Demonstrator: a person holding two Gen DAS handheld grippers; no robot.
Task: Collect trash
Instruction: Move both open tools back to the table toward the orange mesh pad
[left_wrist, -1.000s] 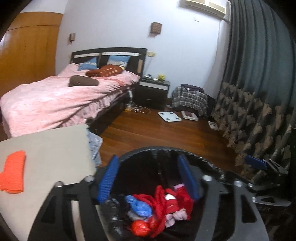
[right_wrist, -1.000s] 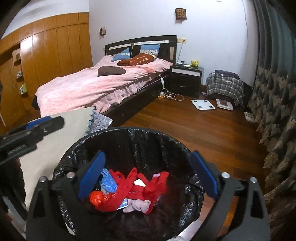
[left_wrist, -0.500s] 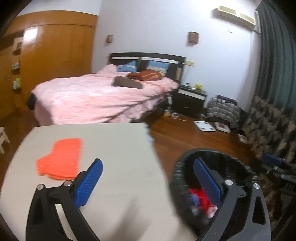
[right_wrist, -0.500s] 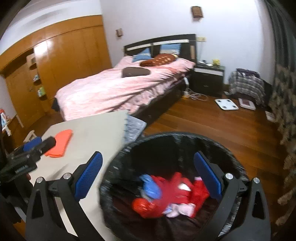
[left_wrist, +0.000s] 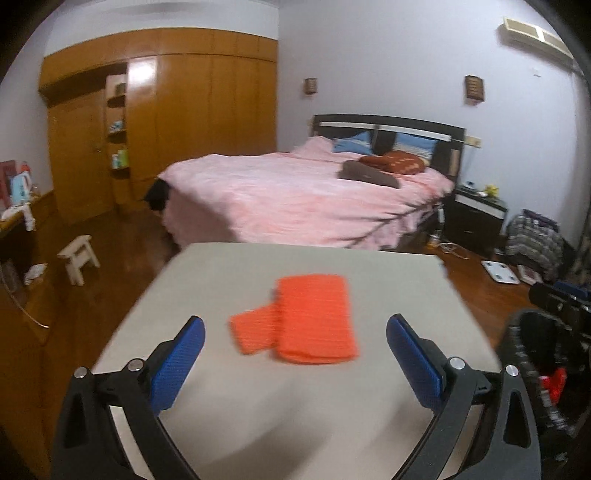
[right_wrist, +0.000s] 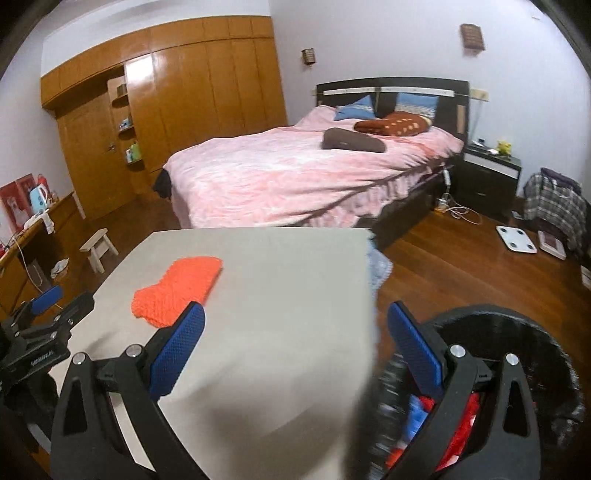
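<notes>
Left wrist view: my left gripper (left_wrist: 295, 354) has its jaws wide apart and empty, pointed straight at the orange knitted cloth (left_wrist: 303, 321) lying flat mid-frame on the grey table (left_wrist: 258, 413). At the right edge sits the black-lined trash bin (left_wrist: 532, 354), red scraps inside. On the right wrist view, my right gripper (right_wrist: 295, 345) is spread just as wide, holding nothing, with the cloth in the left-centre of frame and the bin at lower right. I judge that cloth soft, light and floppy; it will sag and drape. I'd pinch the thicker folded edge nearest me, pressing down so the pads gather the fabric.
</notes>
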